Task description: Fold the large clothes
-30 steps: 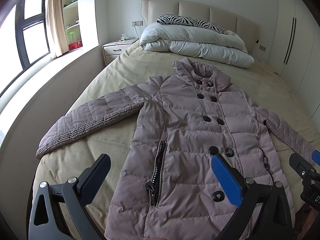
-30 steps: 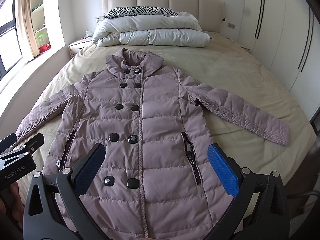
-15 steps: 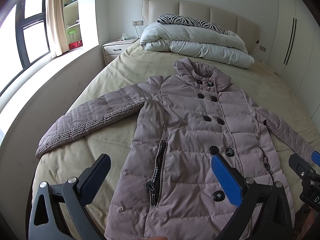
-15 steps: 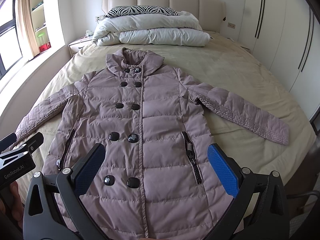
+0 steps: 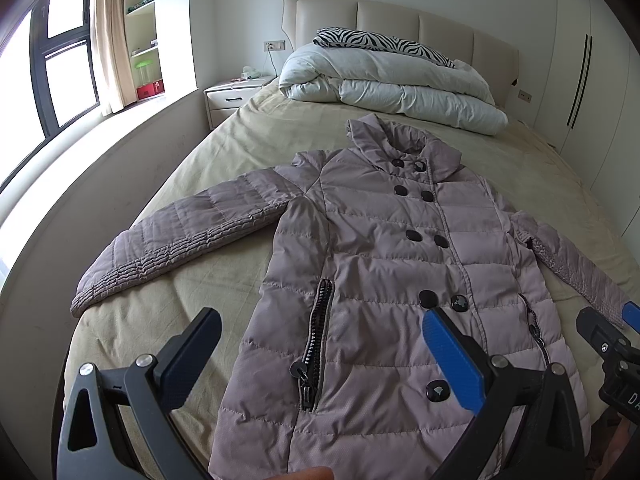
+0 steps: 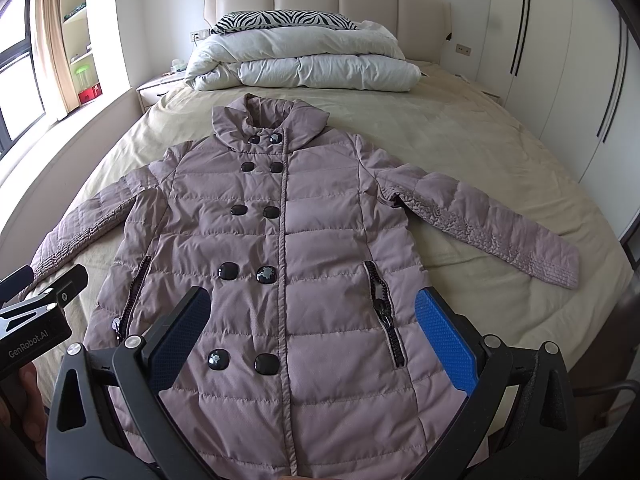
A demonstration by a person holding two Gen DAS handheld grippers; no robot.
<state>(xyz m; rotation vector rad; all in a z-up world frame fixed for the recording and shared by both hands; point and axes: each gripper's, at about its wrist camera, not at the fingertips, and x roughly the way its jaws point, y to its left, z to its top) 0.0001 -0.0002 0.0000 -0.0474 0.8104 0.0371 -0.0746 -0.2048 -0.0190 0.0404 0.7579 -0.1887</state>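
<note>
Looking through the left wrist camera, the padded mauve coat (image 5: 392, 280) lay face up and buttoned on the beige bed (image 5: 224, 168), collar toward the far headboard and hem at the near edge. Its left sleeve (image 5: 188, 240) stretched out flat toward the window side, with no fold in it. The left gripper (image 5: 320, 344) hung above the near hem, over the zipped pocket (image 5: 318, 340), with its jaws spread wide and nothing between them. At the far right edge of this view a part of the right gripper (image 5: 612, 348) showed, close to the cuff of the other sleeve. A rolled white duvet (image 5: 392, 88) and a zebra-striped pillow (image 5: 380, 42) sat at the far end of the bed, well apart from the coat.

Through the right wrist camera, the coat (image 6: 288, 248) appeared spread symmetrically, both sleeves out to the sides; the right sleeve (image 6: 492, 224) reached toward the wardrobe side and lay flat. The right gripper (image 6: 312, 332) hovered over the lower front panel, jaws wide apart and empty. The body of the left gripper (image 6: 40, 312) showed at the near left.

Judging from this, the folding had not begun: the coat was only laid out and smoothed. Both sleeves and the body folds seemed yet to be done.
</note>
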